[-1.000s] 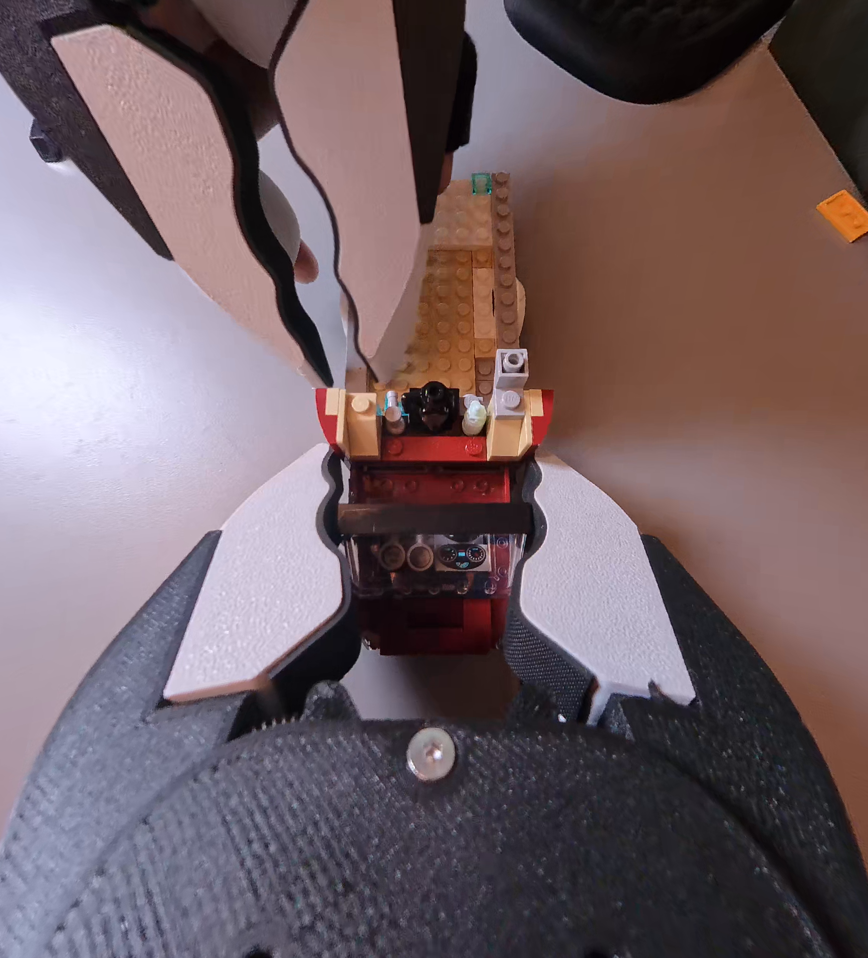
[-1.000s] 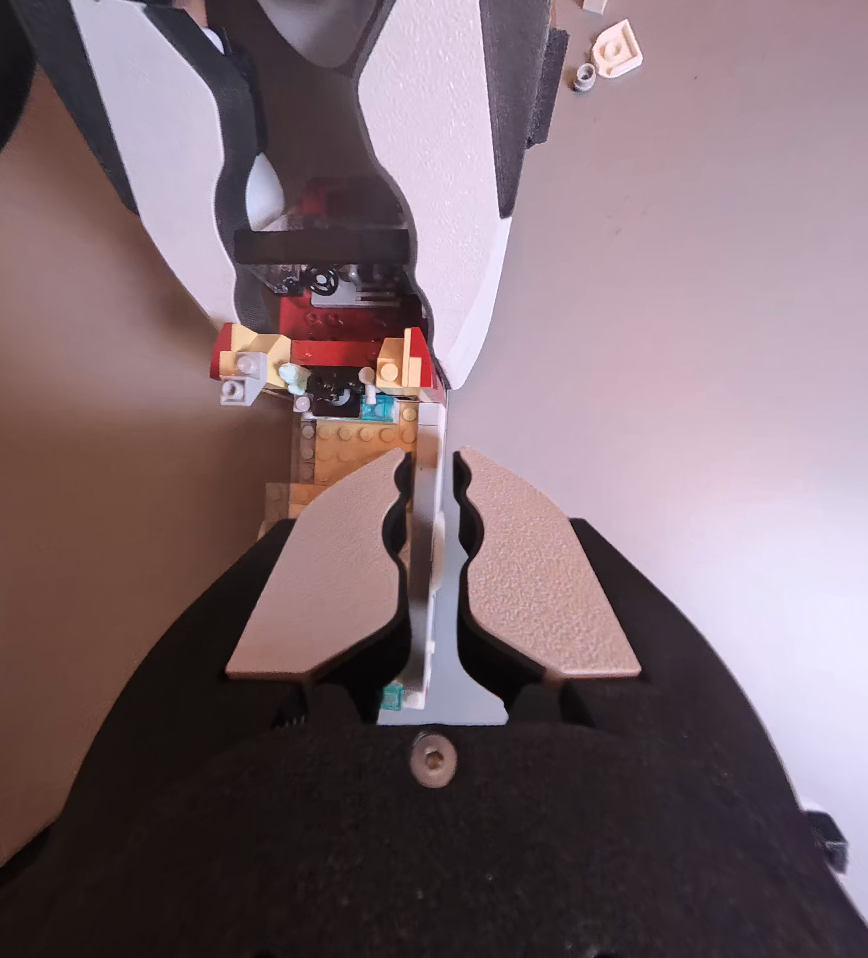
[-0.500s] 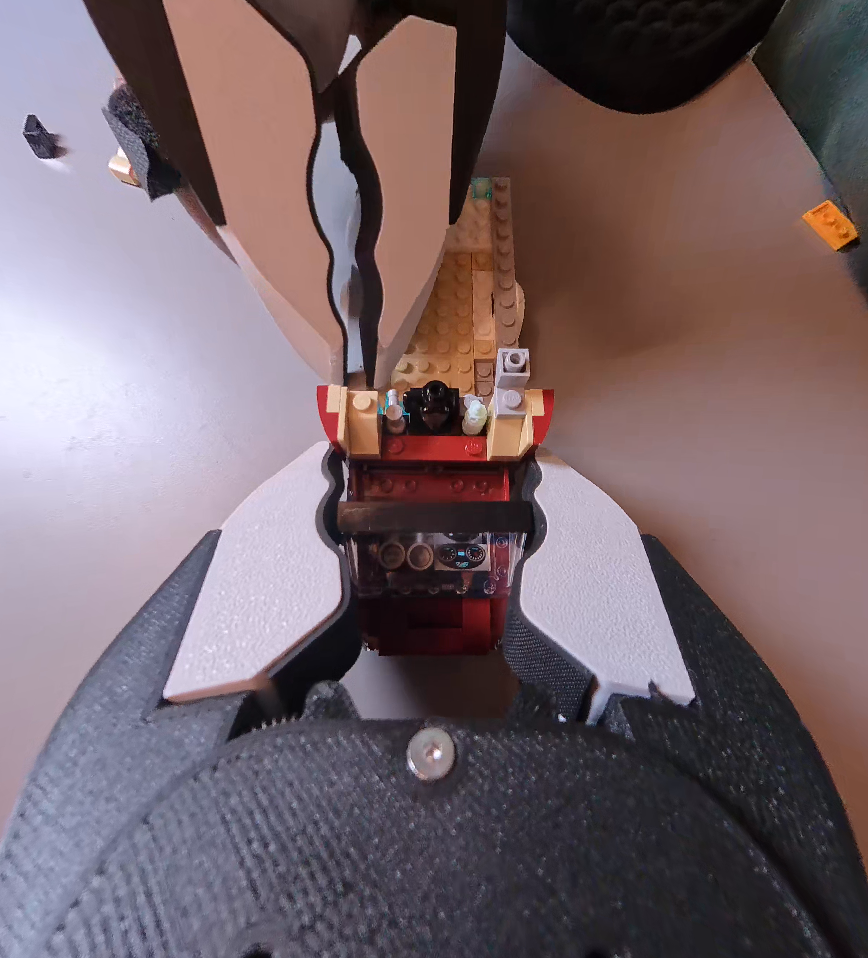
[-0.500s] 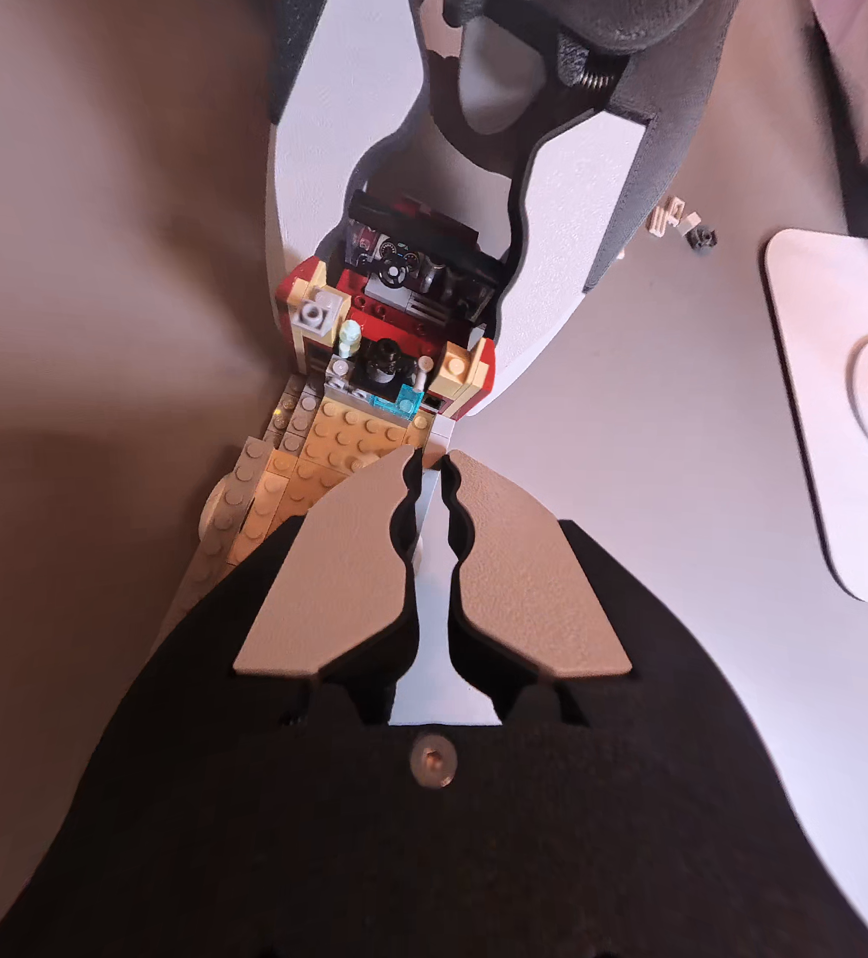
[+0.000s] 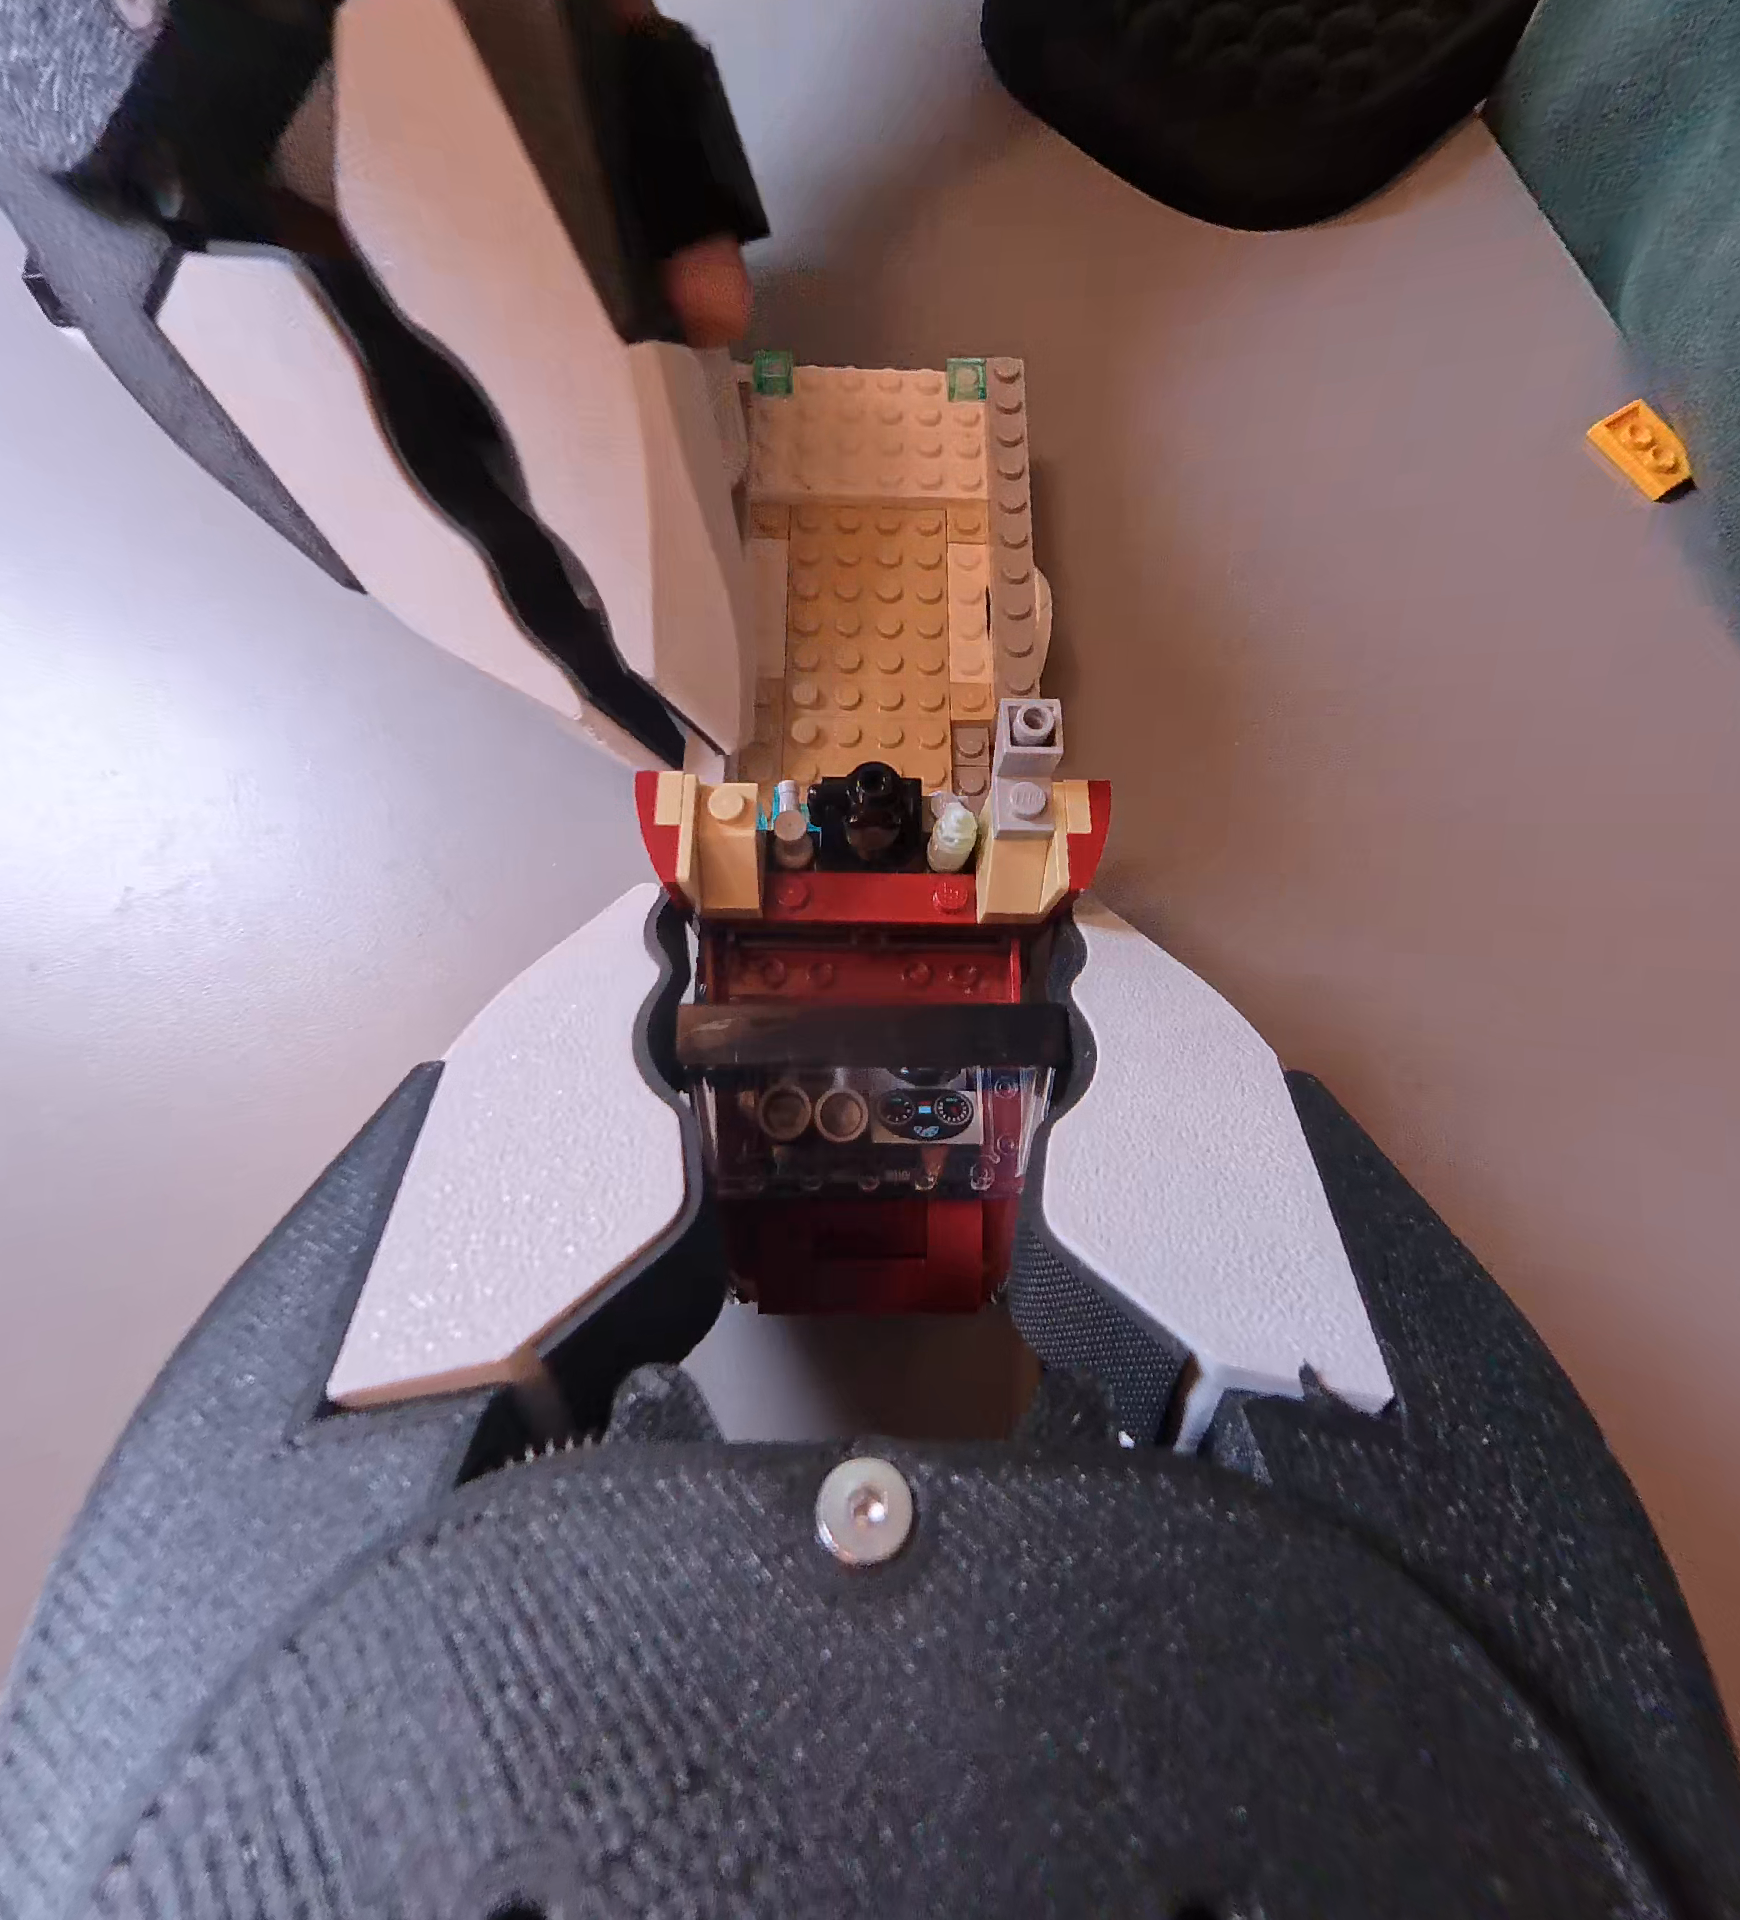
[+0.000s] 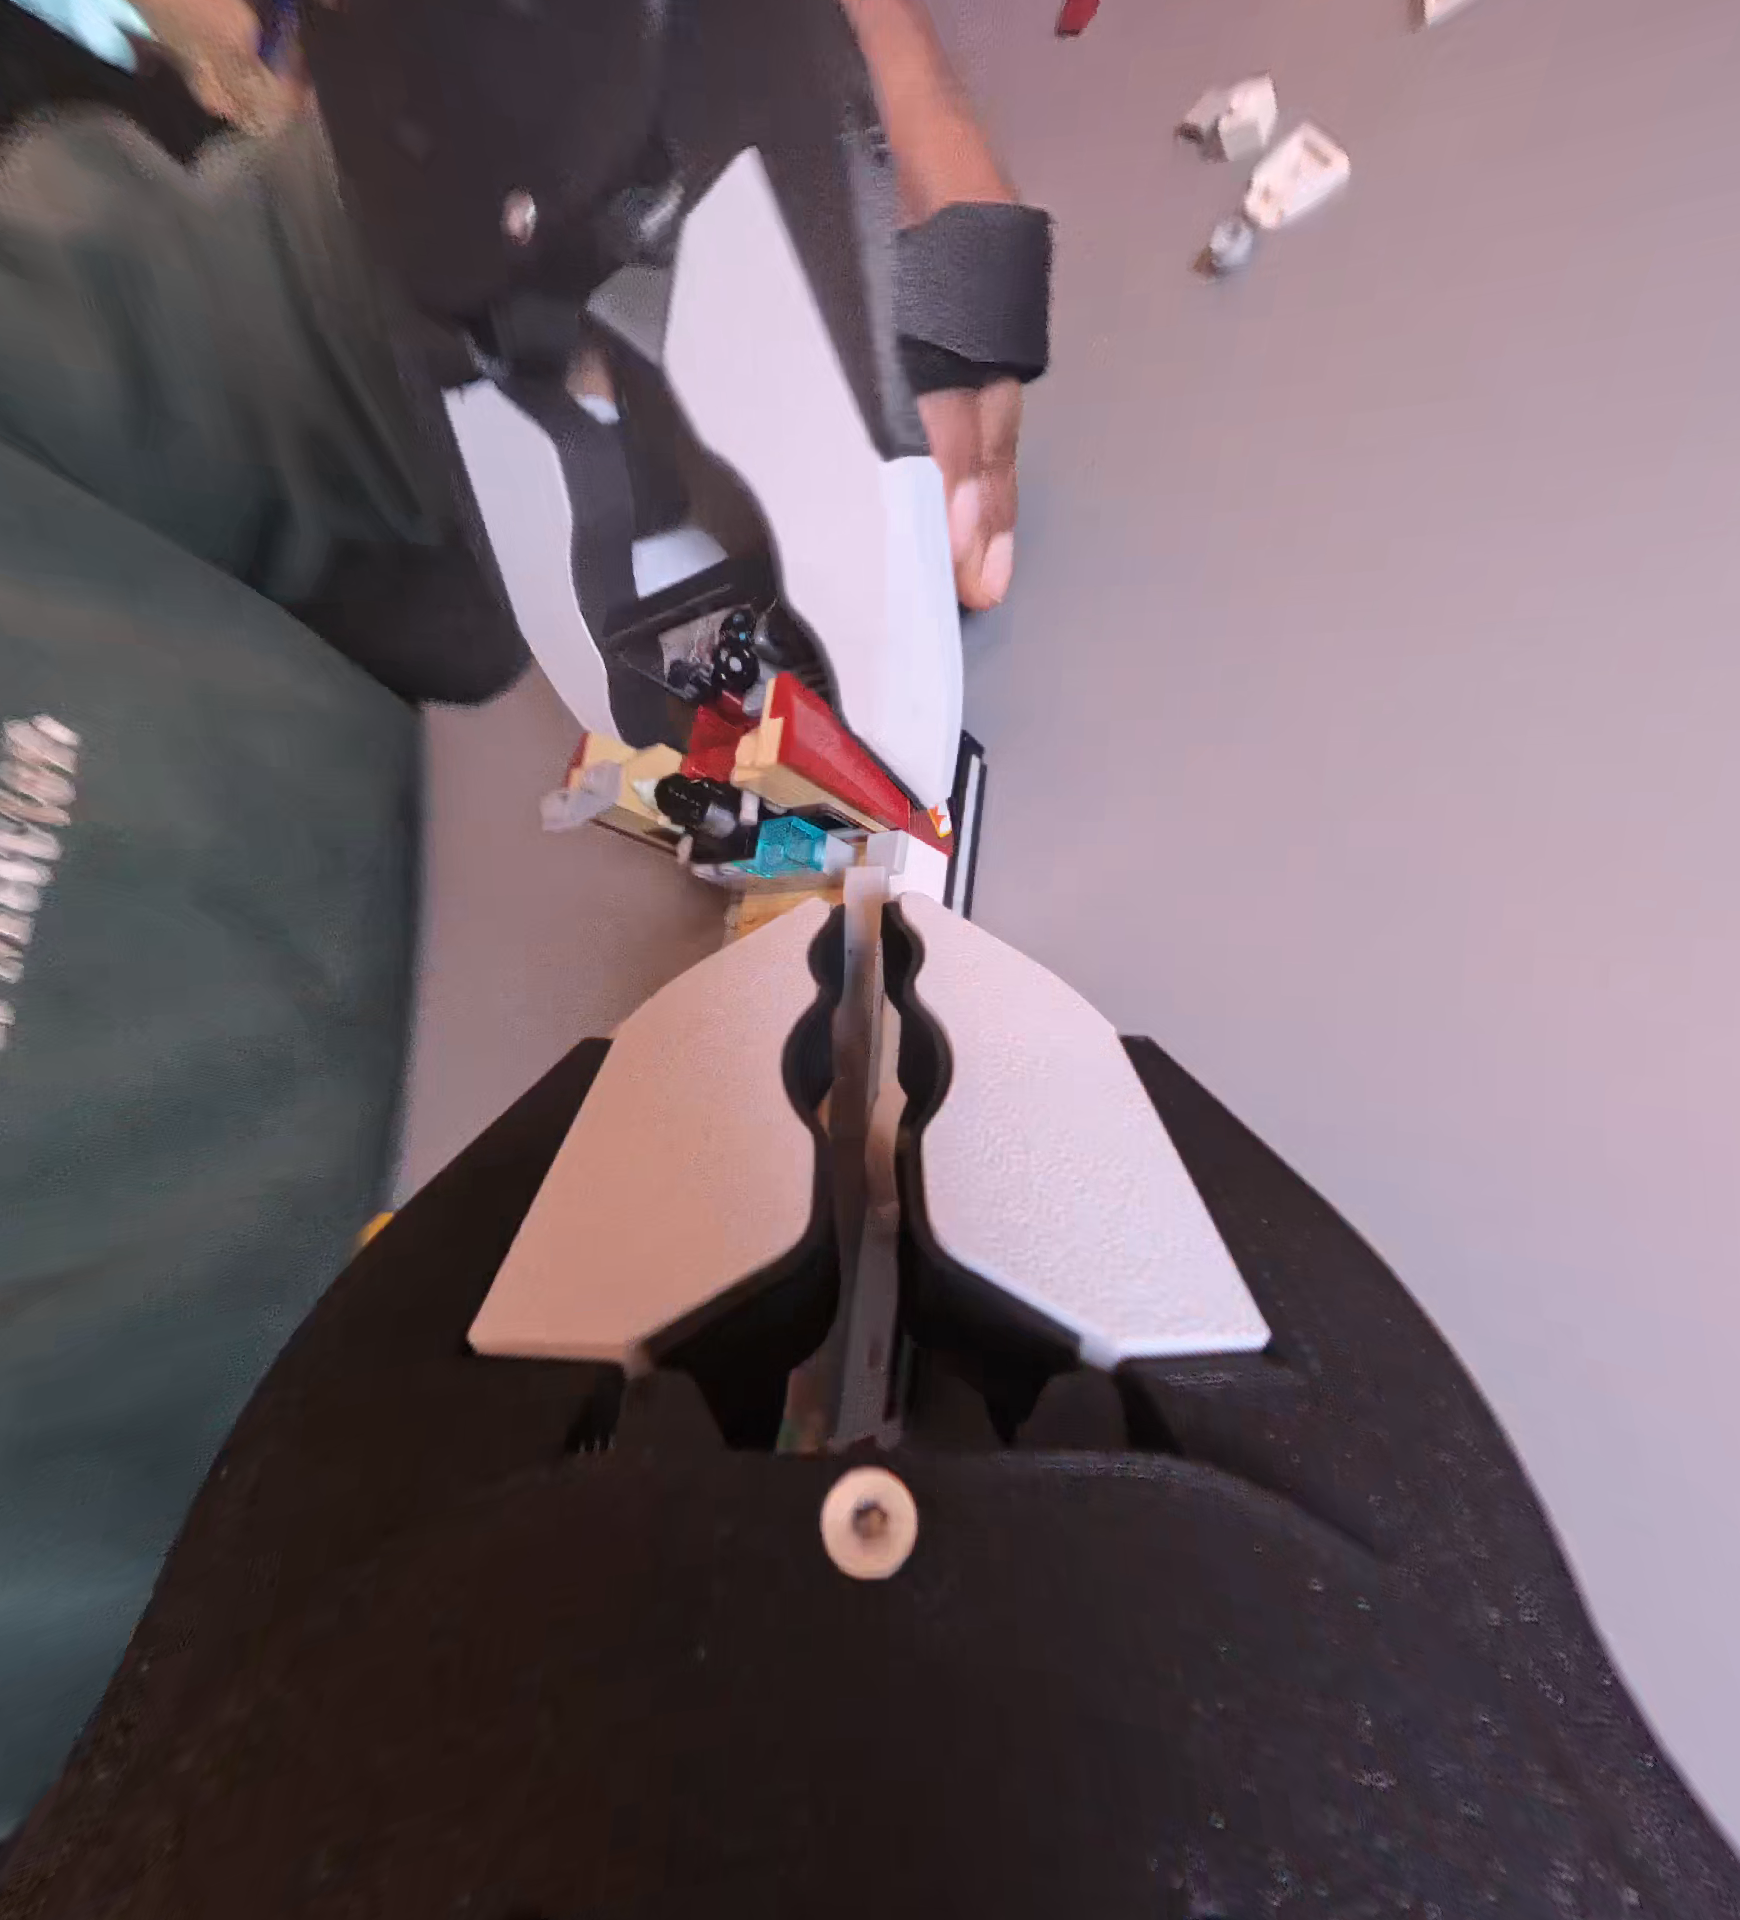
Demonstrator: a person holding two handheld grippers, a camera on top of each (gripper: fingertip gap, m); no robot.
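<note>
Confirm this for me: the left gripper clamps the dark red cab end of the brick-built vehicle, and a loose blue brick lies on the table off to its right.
Not quite: the loose brick is orange, not blue, as the left wrist view shows. The rest stands: the left gripper clamps the dark red cab end of the brick-built vehicle, and the brick lies on the table off to its right.

Sweatshirt [image 6: 118, 831]: pale lettering on the dark green fabric, left of the right wrist view, blurred.
Gauge tile [image 5: 923, 1110]: tiny printed dials inside the brick vehicle [image 5: 876, 935], no legible figures.
</note>
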